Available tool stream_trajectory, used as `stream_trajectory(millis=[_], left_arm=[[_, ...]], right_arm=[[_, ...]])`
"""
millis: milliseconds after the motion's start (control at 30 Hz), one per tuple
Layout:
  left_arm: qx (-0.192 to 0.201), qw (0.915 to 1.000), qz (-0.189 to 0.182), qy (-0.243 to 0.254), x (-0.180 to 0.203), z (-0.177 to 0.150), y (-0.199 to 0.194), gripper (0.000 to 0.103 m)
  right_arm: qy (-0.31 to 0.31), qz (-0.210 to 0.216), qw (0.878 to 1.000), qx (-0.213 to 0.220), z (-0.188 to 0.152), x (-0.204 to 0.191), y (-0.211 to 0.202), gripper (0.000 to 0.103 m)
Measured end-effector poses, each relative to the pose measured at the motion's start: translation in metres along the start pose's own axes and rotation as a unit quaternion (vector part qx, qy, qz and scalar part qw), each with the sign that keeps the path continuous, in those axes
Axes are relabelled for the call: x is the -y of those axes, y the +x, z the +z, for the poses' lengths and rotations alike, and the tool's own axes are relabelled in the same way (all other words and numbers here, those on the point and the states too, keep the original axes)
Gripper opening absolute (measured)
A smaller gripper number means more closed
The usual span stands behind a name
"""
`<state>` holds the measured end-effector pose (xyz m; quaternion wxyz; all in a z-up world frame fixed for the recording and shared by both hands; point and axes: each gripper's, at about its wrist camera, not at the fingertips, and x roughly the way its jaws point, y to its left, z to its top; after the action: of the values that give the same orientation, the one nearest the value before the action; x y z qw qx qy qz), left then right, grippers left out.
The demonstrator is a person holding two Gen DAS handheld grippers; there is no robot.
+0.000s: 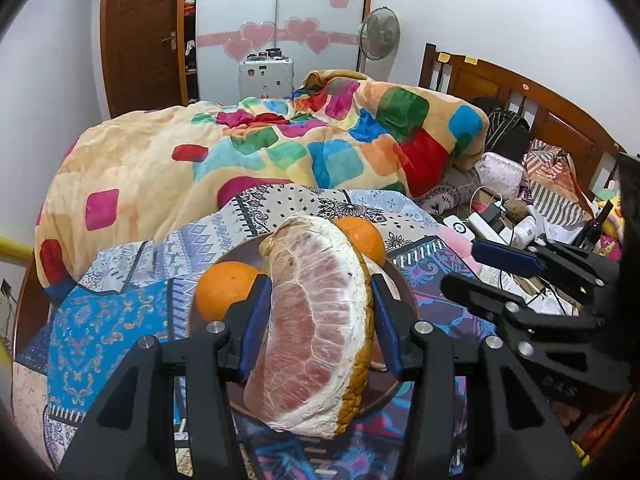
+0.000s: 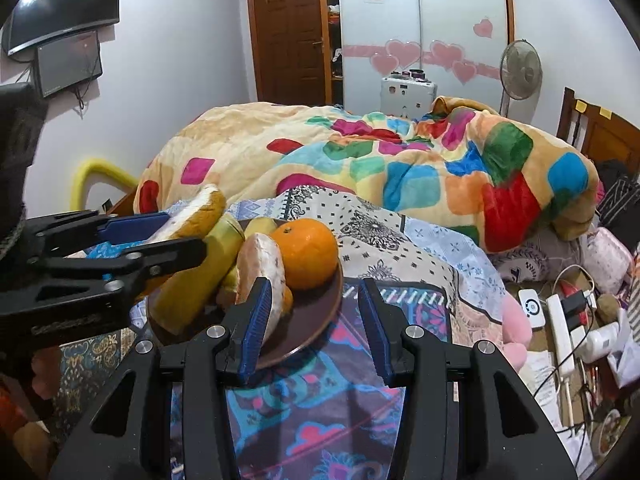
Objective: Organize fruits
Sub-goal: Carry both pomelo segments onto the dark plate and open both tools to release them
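My left gripper (image 1: 318,320) is shut on a large pomelo wedge (image 1: 316,320), pink flesh facing the camera, held just above a brown plate (image 1: 404,284). Two oranges (image 1: 224,292) (image 1: 362,238) sit on the plate behind the wedge. In the right wrist view the left gripper (image 2: 160,236) holds the same wedge (image 2: 200,210) over the plate (image 2: 316,312), which carries an orange (image 2: 306,252), another pomelo piece (image 2: 262,276) and yellow fruit (image 2: 200,276). My right gripper (image 2: 316,328) is open and empty, at the plate's near right rim. It shows at the right in the left wrist view (image 1: 484,276).
The plate rests on a patterned bedsheet (image 2: 320,420). A colourful bunched quilt (image 1: 240,152) lies behind it. A power strip, cables and a white device (image 2: 560,328) clutter the right side by the wooden headboard (image 1: 540,96). A fan (image 1: 380,34) stands at the far wall.
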<state>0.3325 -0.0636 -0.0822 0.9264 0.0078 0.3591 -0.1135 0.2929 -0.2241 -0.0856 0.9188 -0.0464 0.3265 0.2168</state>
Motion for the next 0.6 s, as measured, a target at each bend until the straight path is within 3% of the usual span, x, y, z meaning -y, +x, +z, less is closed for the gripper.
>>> stream_trajectory(millis=[267,600], left_arm=[[-0.027,0.9996,0.003,-0.009,0.002,-0.001,0.019,0.050],[-0.003,0.9999,0.017,-0.003,-0.001,-0.009,-0.020,0.050]], right_arm=[[0.005,0.009,1.000,0.000,-0.007,0.007,-0.003,0.042],[0.004,0.015,1.000,0.001,-0.015,-0.003,-0.021,0.042]])
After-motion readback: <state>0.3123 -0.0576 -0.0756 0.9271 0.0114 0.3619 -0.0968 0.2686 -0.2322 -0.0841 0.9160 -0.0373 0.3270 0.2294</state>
